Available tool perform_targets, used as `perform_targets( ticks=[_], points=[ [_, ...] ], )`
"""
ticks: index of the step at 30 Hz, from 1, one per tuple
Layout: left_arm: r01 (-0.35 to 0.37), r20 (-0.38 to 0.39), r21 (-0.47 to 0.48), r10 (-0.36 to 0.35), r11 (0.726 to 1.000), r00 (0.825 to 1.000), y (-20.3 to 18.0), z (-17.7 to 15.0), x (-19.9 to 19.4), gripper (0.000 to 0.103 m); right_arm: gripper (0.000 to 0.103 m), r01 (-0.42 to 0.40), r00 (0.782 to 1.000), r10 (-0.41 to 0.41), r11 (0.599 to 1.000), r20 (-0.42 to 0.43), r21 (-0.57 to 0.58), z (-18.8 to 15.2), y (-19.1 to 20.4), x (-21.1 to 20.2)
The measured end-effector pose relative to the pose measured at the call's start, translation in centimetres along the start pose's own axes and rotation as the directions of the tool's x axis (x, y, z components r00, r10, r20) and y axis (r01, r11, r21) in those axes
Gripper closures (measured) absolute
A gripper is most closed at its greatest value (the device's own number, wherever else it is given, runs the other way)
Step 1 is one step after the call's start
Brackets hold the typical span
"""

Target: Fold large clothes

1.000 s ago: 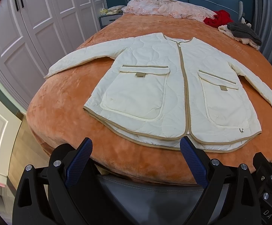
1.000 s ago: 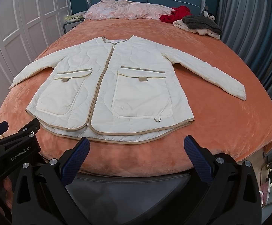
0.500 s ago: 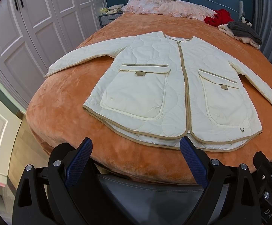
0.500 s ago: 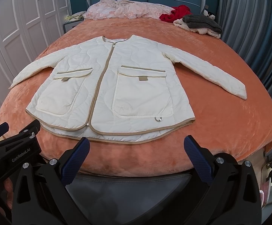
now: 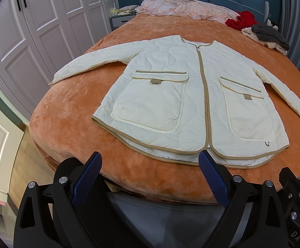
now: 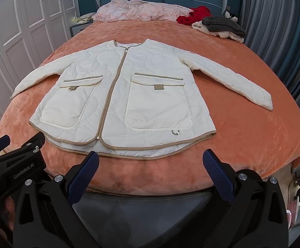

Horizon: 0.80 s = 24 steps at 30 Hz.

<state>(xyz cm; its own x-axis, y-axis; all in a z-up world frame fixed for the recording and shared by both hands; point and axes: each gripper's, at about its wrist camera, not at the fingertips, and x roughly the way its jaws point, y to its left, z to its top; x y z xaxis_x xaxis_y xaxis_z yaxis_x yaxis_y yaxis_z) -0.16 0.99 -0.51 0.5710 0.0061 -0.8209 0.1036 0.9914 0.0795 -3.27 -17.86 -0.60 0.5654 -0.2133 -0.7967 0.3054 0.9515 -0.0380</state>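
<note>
**Ana:** Left wrist view first: the left gripper has its 2 blue textured fingers spread wide, grasping nothing, hovering off the foot of the bed. Why so far back?

**Ben:** My guess is it frames the whole jacket before a grab is chosen. The right gripper is released too, jaws apart and empty, just beside the left one, whose black body shows at the lower left of the right wrist view.

**Ana:** And the jacket?

**Ben:** Spread flat and face up on the orange plush bedspread, zipped, hem nearest the grippers, both sleeves angled out. That layout probably leaves each sleeve free to fold inward.

**Ana:** Texture?

**Ben:** Cream quilted fabric with wavy stitching, tan binding along hem and zipper, 2 large flap pockets. It looks puffy, so folds may spring back.

**Ana:** Beyond it?

**Ben:** Pink bedding and a heap of red, grey and cream clothes lie by the blue headboard.
</note>
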Motion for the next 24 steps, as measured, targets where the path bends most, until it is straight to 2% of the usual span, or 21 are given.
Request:
perform_targets(
  ticks=[24],
  points=[
    [0.003,-0.004,-0.002,-0.003,1.000,1.000,0.19,-0.24,0.25,0.011,0.005,-0.002,1.000,0.002,1.000,-0.003,0.001,0.05,-0.09,0.19]
  ],
)
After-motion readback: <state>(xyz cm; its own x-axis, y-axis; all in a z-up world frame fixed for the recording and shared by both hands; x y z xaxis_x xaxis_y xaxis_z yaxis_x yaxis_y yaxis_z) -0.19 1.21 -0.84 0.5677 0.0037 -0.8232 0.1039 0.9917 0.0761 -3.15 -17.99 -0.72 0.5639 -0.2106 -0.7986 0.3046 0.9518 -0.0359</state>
